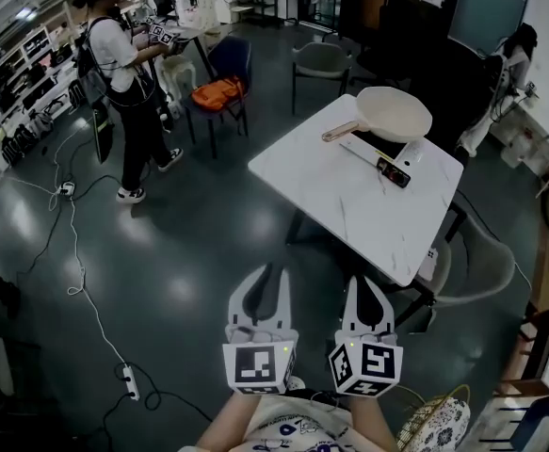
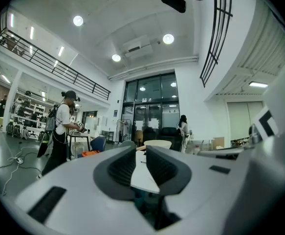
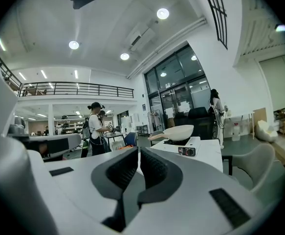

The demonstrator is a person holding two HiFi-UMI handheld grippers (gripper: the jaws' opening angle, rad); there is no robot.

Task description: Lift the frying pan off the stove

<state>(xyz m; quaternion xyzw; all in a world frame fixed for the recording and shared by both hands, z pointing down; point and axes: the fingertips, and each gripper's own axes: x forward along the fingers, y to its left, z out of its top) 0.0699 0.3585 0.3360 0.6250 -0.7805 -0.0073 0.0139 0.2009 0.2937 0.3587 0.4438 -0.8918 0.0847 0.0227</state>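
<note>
A cream frying pan with a wooden handle sits on a small white portable stove at the far end of a white table. Both grippers are held low and close to my body, well short of the table. My left gripper is shut with nothing in it, and my right gripper is shut and empty too. The right gripper view shows the pan on the stove ahead of the closed right gripper. In the left gripper view the pan shows small beyond the closed left gripper.
A person stands at the back left by a desk; another person is at the far right. Chairs stand behind the table and one chair at its right. Cables and a power strip lie on the dark floor.
</note>
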